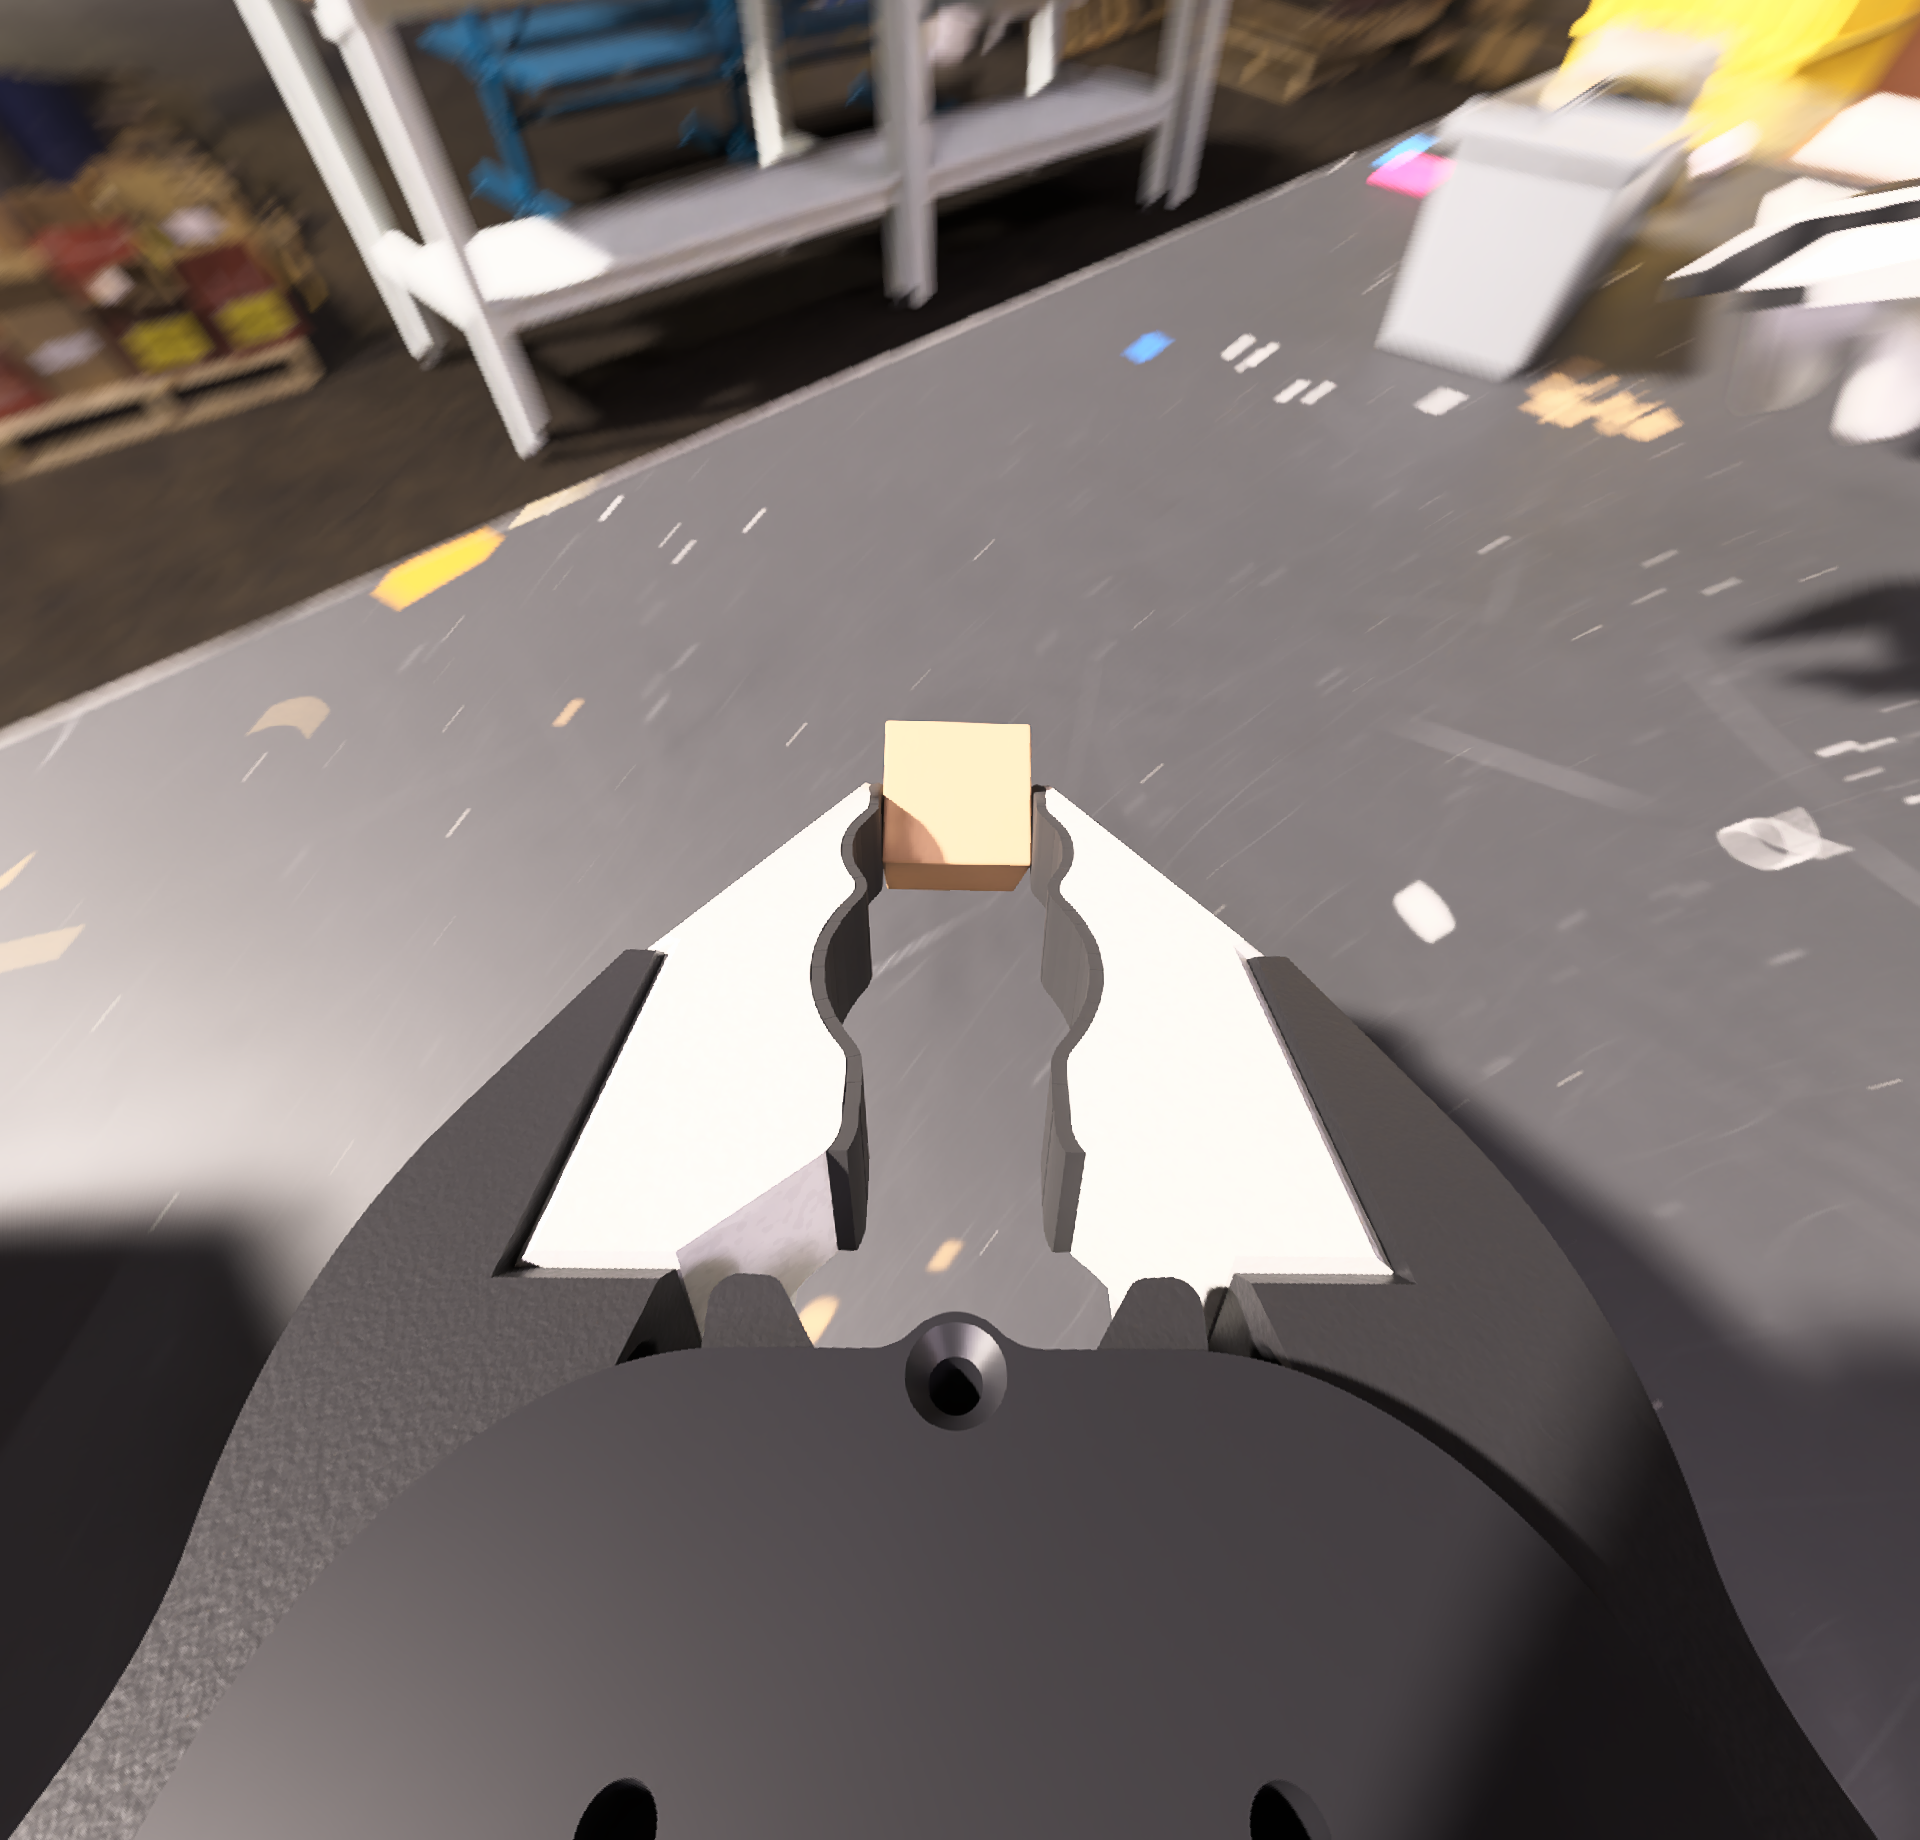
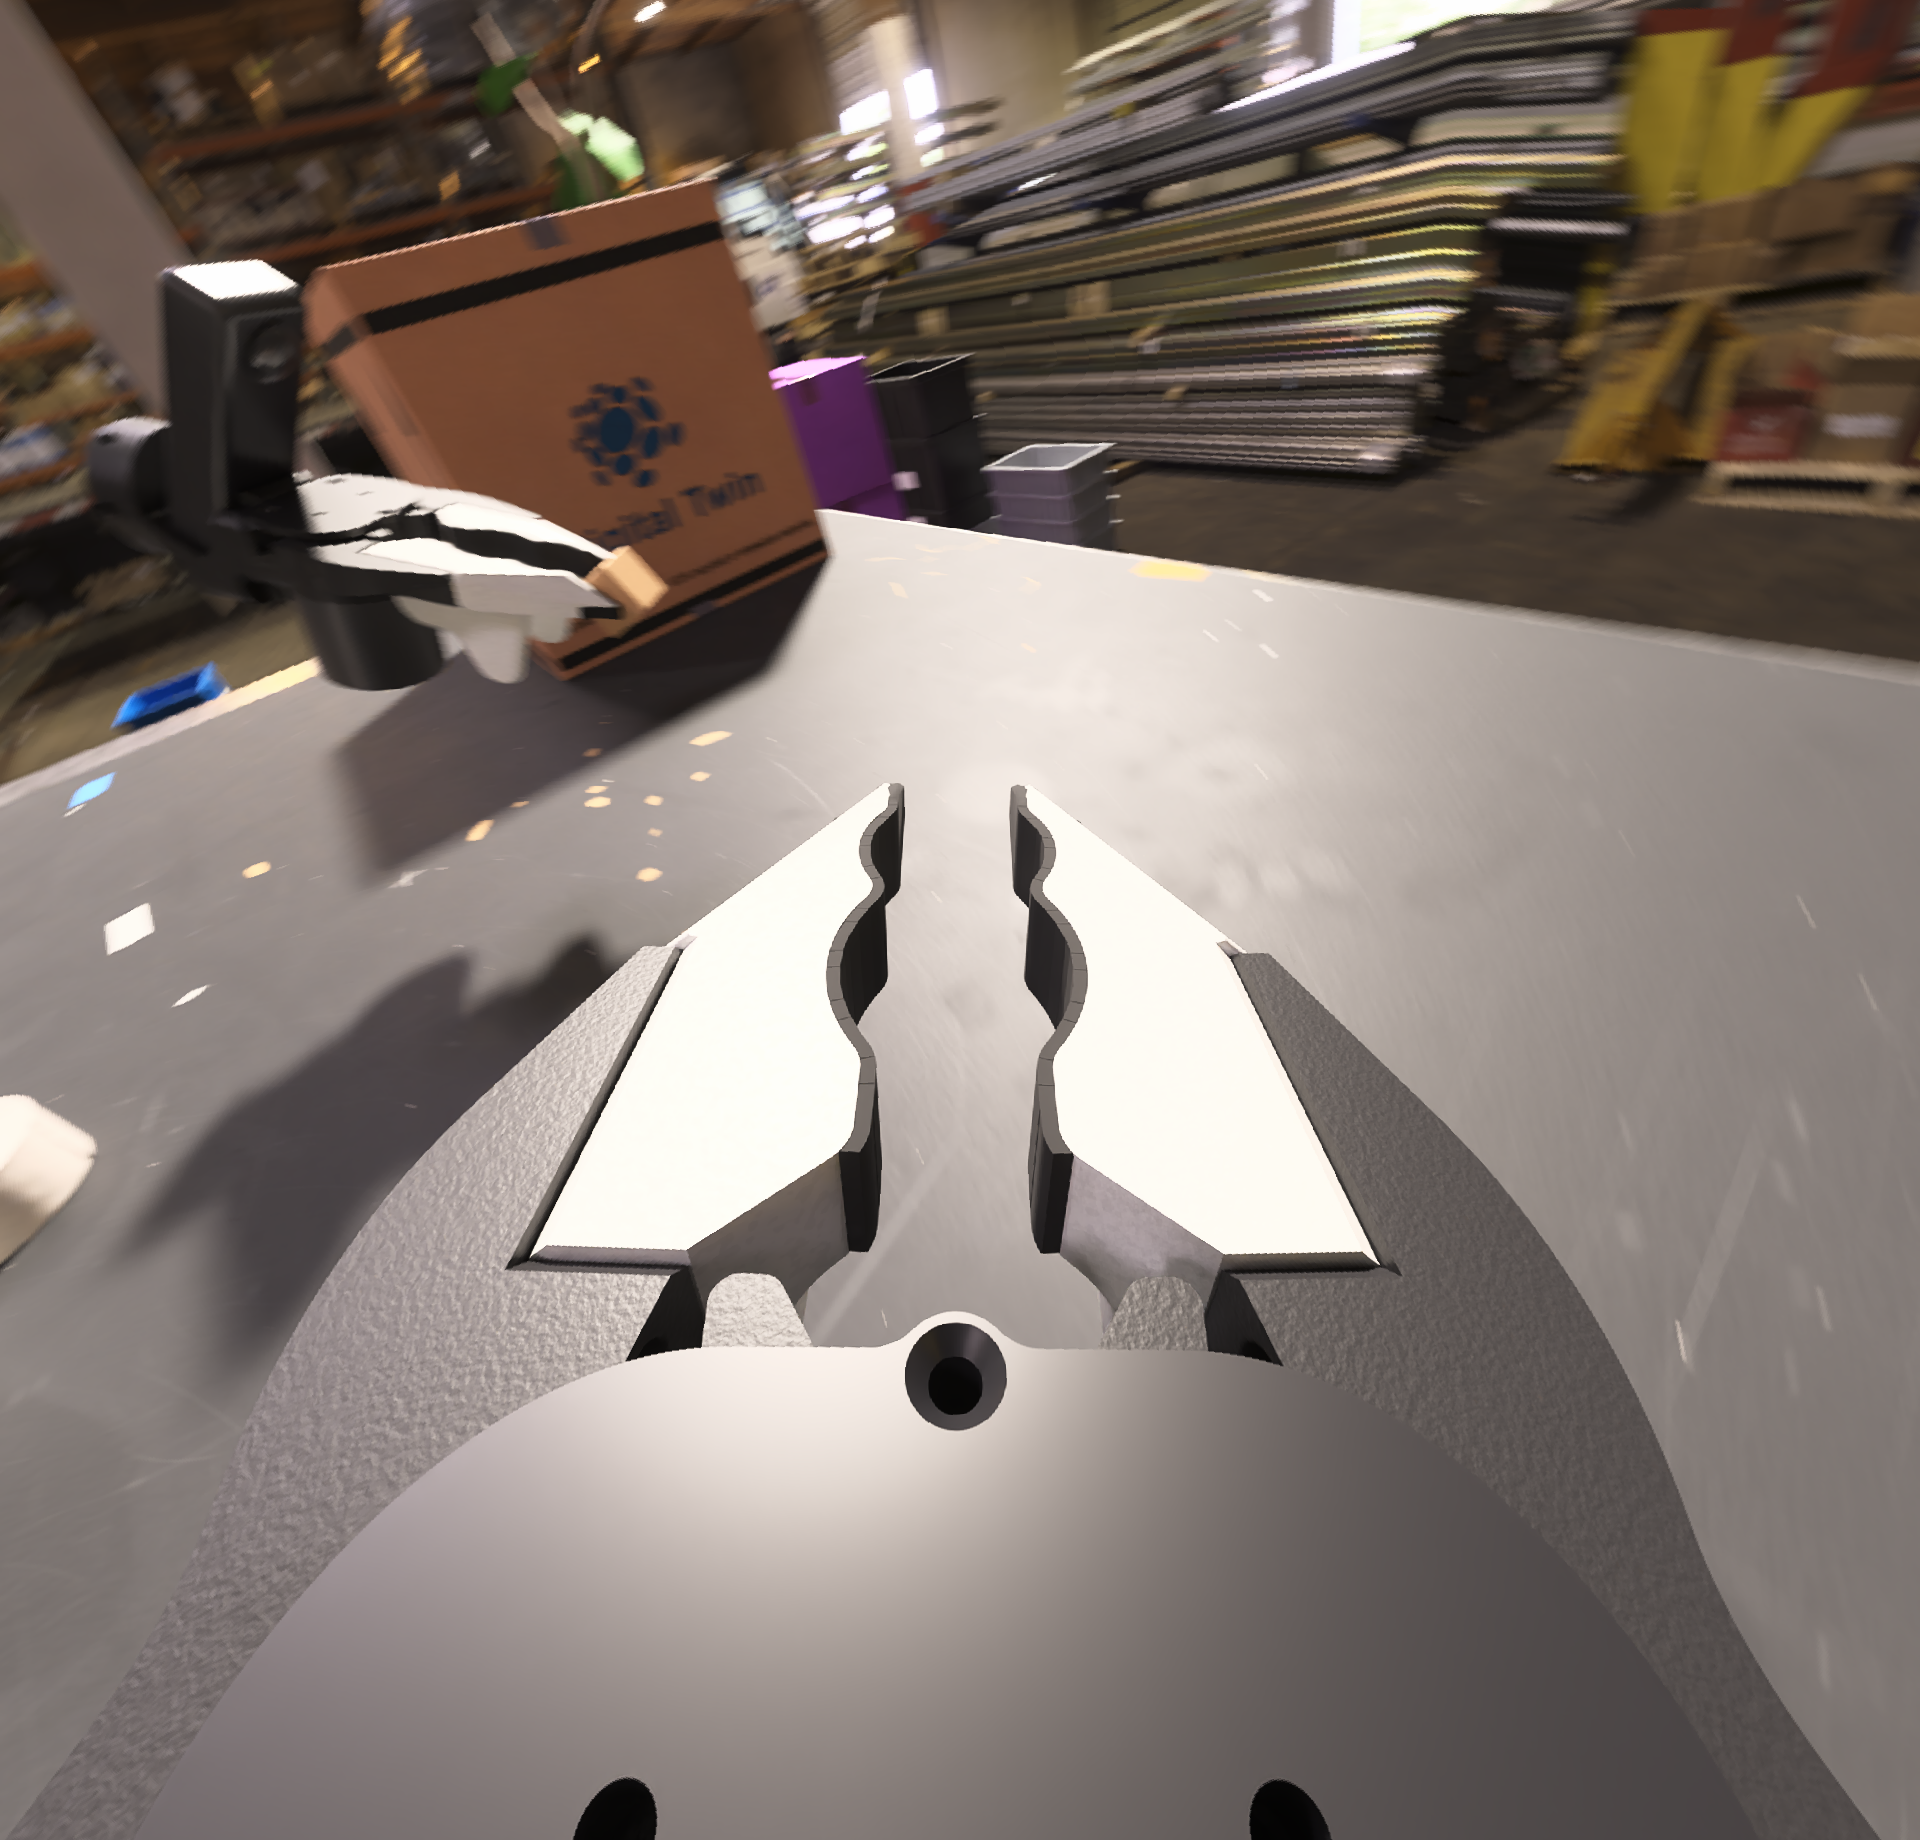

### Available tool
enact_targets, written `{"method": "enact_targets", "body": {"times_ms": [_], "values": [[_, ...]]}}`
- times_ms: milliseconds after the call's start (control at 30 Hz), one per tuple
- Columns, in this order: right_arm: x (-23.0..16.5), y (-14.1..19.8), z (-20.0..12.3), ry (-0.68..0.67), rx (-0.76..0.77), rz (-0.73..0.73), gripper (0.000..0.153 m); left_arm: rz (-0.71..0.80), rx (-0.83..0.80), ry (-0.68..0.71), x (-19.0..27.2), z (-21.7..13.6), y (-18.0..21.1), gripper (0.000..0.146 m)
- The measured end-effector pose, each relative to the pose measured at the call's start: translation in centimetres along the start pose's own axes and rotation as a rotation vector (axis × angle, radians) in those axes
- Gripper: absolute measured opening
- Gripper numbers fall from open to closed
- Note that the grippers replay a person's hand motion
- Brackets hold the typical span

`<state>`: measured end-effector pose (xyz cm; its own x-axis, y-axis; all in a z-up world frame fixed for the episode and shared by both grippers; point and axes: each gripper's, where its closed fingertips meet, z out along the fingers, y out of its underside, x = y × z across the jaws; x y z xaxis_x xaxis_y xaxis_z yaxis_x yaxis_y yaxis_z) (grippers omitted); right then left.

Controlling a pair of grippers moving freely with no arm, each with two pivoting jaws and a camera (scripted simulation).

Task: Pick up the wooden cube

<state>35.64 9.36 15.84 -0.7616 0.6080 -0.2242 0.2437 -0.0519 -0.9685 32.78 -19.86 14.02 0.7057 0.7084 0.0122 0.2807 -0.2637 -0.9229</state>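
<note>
The wooden cube (image 1: 956, 803) is a small pale tan block. My left gripper (image 1: 956, 803) is shut on it, with the cube pinched between the two white fingertips. It is held above the grey table (image 1: 1299, 647). In the right wrist view the left gripper (image 2: 613, 585) shows at the far left, raised above the table with the cube (image 2: 634, 577) at its tip and its shadow below. My right gripper (image 2: 956, 803) is open and empty, low over the grey table (image 2: 1403, 855).
A brown cardboard box (image 2: 561, 419) stands at the table's far edge behind the left gripper. A grey block (image 1: 1507, 242) sits at the far right in the left wrist view. A white object (image 2: 36, 1177) lies at the left edge. A white workbench (image 1: 727, 128) stands beyond the table.
</note>
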Motion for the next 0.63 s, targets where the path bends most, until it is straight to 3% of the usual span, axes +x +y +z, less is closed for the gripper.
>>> {"method": "enact_targets", "body": {"times_ms": [67,133,233,333,433,500,567,633], "values": [[-2.1,-4.3,2.1,-0.096,-0.019,-0.032,0.020,0.040,0.063,0.079,3.5,1.7,-3.8,0.027],[-3.5,-10.0,3.1,-0.225,0.106,-0.001,0.016,0.120,0.092,0.071,5.5,3.6,-7.0,0.027],[-1.9,-15.0,4.2,-0.317,0.257,0.039,0.009,0.236,0.153,0.040,7.2,7.1,-10.8,0.027],[2.0,-13.3,5.9,-0.276,0.258,0.157,0.010,0.269,0.136,0.069,9.0,11.4,-11.4,0.027],[4.4,-8.8,6.6,-0.349,0.275,0.484,0.009,0.205,0.157,0.115,10.7,14.5,-9.9,0.027],[4.7,-6.2,7.3,-0.408,0.219,0.625,0.010,0.185,0.210,0.132,11.7,15.7,-8.8,0.027],[3.8,-4.2,8.0,-0.488,0.070,0.678,0.014,0.245,0.252,0.148,12.6,15.6,-8.4,0.027],[2.6,-4.3,7.9,-0.580,0.047,0.693,0.013,0.304,0.343,0.109,12.6,14.9,-9.1,0.027]]}}
